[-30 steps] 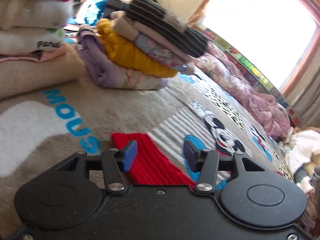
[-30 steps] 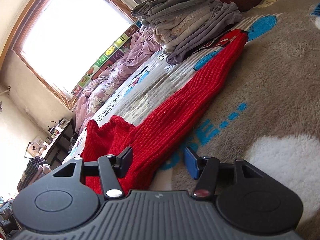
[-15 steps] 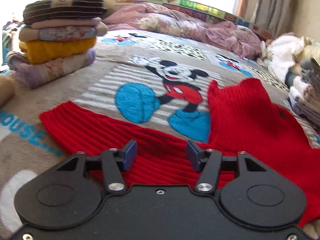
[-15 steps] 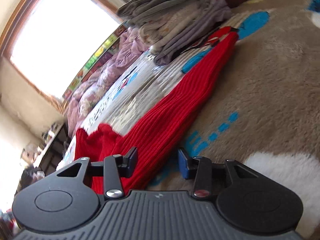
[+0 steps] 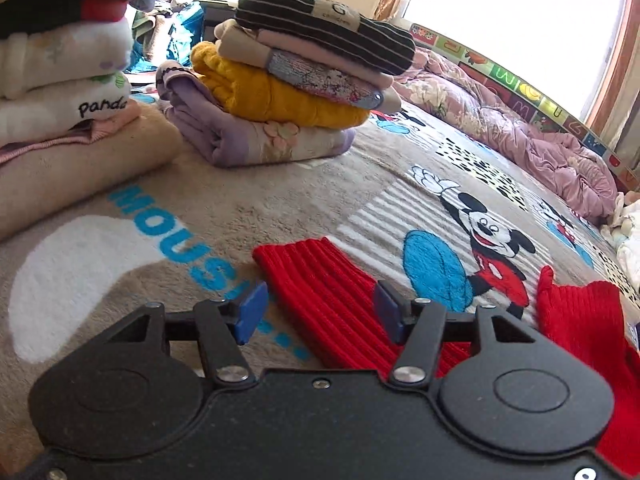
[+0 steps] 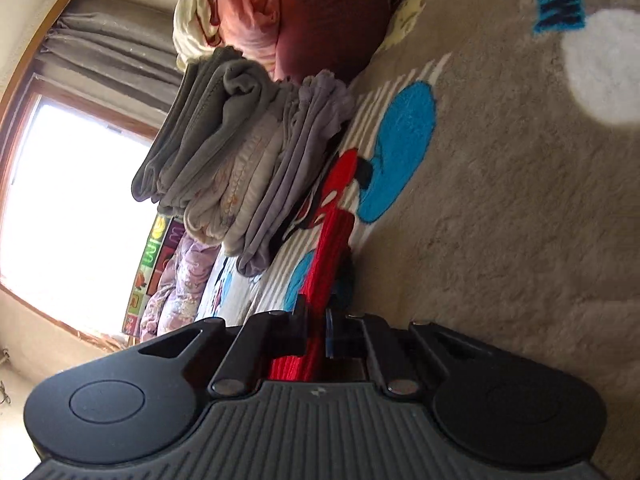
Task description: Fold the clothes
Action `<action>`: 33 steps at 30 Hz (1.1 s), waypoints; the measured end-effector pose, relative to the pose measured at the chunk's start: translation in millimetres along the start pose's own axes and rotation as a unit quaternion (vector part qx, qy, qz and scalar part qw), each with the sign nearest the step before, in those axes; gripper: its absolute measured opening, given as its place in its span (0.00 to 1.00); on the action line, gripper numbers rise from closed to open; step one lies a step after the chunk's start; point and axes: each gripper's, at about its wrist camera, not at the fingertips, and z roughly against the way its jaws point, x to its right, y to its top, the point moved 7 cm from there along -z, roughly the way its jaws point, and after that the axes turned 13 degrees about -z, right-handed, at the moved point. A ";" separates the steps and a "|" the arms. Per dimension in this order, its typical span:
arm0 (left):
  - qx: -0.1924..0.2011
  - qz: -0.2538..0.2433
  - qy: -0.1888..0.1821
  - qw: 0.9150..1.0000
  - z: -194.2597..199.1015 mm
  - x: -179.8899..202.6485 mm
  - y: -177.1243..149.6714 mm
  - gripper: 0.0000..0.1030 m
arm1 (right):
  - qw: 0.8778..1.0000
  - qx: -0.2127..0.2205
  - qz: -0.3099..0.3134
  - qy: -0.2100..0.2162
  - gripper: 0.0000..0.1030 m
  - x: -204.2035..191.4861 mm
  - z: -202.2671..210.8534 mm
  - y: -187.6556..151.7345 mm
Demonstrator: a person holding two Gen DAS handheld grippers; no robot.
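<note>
Red ribbed sweater (image 5: 332, 292) lies flat on the cartoon-print blanket (image 5: 280, 208) that covers the bed. In the left wrist view, one sleeve runs from its cuff, just beyond the fingertips, back toward the camera and passes between the two blue pads (image 5: 250, 312) of the left gripper (image 5: 318, 310). The jaws stand wide apart, one on each side of the sleeve, and neither pad presses on the fabric. Whether the pads touch the knit cannot be told. The sweater's body rises at the near right of this view.

In the right wrist view, the right gripper (image 6: 318, 330) is rolled on its side. Its jaws are drawn together and clamped on a fold of the red knit (image 6: 332, 240). From the clamp the sweater stretches away as a narrow band across the blanket toward the far side.

A stack of grey folded clothes (image 6: 240, 160) sits just left of that band. In the left wrist view, a second folded stack (image 5: 288, 92), with a mustard item in the middle, rests at the far centre, and a taller pile (image 5: 64, 80) stands at the far left. A crumpled lilac quilt (image 5: 520, 140) lies along the far right edge, under the window (image 5: 520, 12).
</note>
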 end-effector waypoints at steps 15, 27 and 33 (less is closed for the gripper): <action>-0.026 -0.051 -0.178 0.982 -8.3 133.6 8.2 0.73 | 0.967 -0.066 0.239 0.055 0.47 -103.2 -17.6 -80.9; -0.089 -0.056 -0.230 0.967 -80.8 202.9 47.8 0.93 | 0.886 -0.239 0.391 0.071 0.51 -174.4 -112.6 -205.1; -0.107 -0.084 -0.229 0.964 -126.3 223.7 49.0 0.91 | 0.865 -0.264 0.422 0.059 0.51 -171.3 -141.5 -221.6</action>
